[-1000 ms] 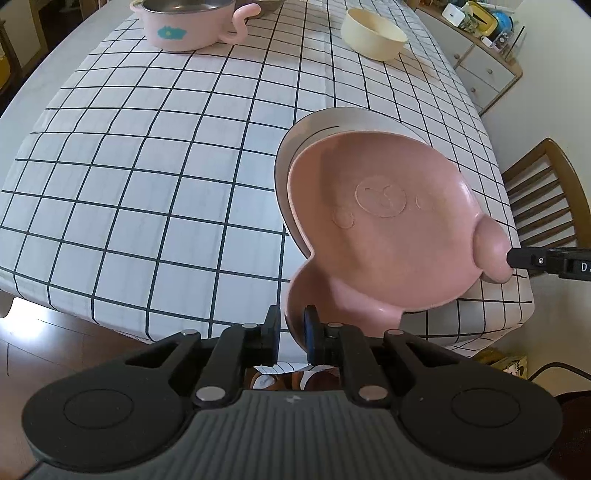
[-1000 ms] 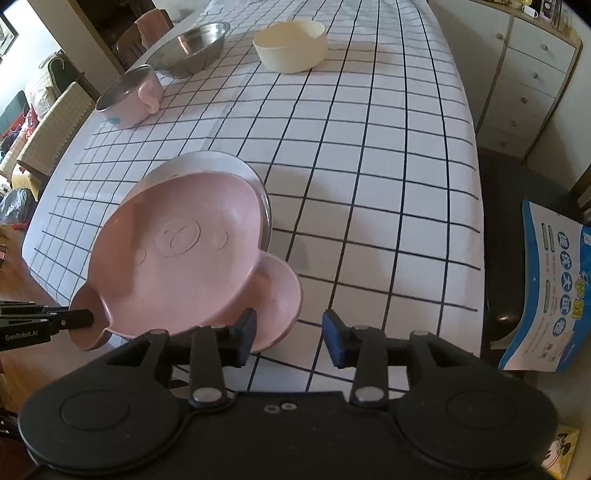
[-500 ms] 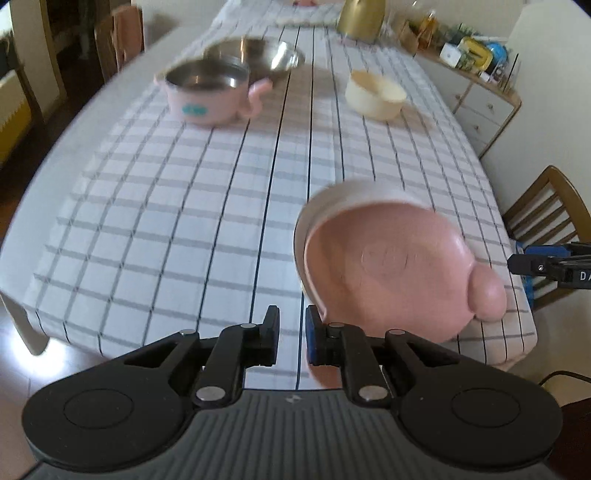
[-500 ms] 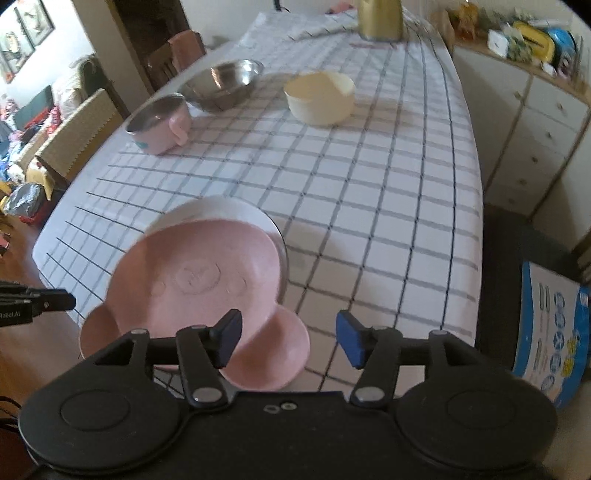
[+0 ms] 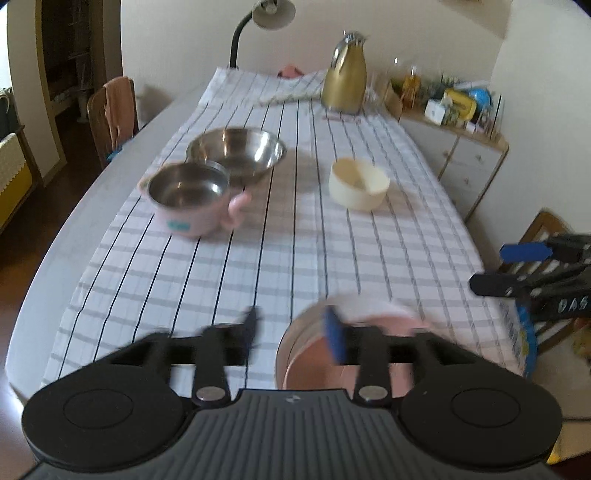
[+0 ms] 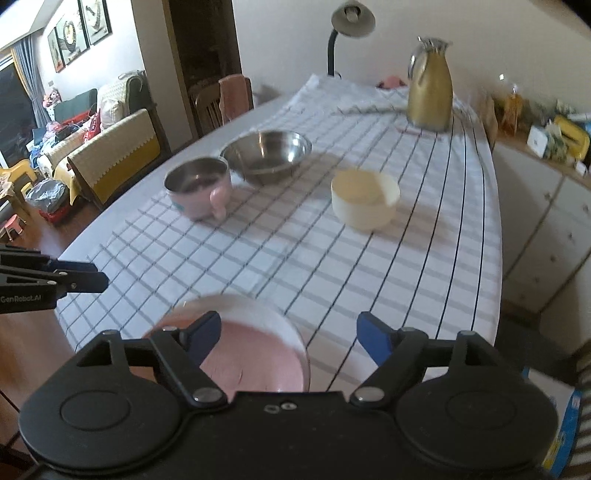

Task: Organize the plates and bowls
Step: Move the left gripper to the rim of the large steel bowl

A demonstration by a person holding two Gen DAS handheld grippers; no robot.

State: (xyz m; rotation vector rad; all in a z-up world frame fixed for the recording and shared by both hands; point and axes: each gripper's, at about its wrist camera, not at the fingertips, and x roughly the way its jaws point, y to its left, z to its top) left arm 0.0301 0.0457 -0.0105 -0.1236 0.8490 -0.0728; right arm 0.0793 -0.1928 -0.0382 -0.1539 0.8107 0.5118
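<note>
A pink bear-shaped plate (image 5: 306, 373) (image 6: 251, 354) lies on a white plate (image 6: 236, 302) at the table's near edge, partly hidden behind both grippers. My left gripper (image 5: 293, 332) hangs above it with jaws opening and nothing between them; it also shows at the left edge of the right wrist view (image 6: 88, 274). My right gripper (image 6: 290, 330) is also above the plates, jaws opening wide and empty, and it appears at the right of the left wrist view (image 5: 506, 268). Farther back stand a pink steel-lined handled bowl (image 5: 188, 199) (image 6: 199, 192), a steel bowl (image 5: 236, 151) (image 6: 266, 155) and a cream bowl (image 5: 358, 184) (image 6: 364, 199).
A checked cloth covers the long table (image 5: 258, 258). A gold jug (image 5: 345, 74) and a desk lamp (image 5: 273, 11) stand at the far end. Wooden chairs (image 5: 114, 110) flank the table, and a cluttered sideboard (image 6: 546, 192) runs along the right.
Both grippers let go of the pink plate's ears, opened and rose, tilting up so the far table shows. The pink plate now rests on the white plate.
</note>
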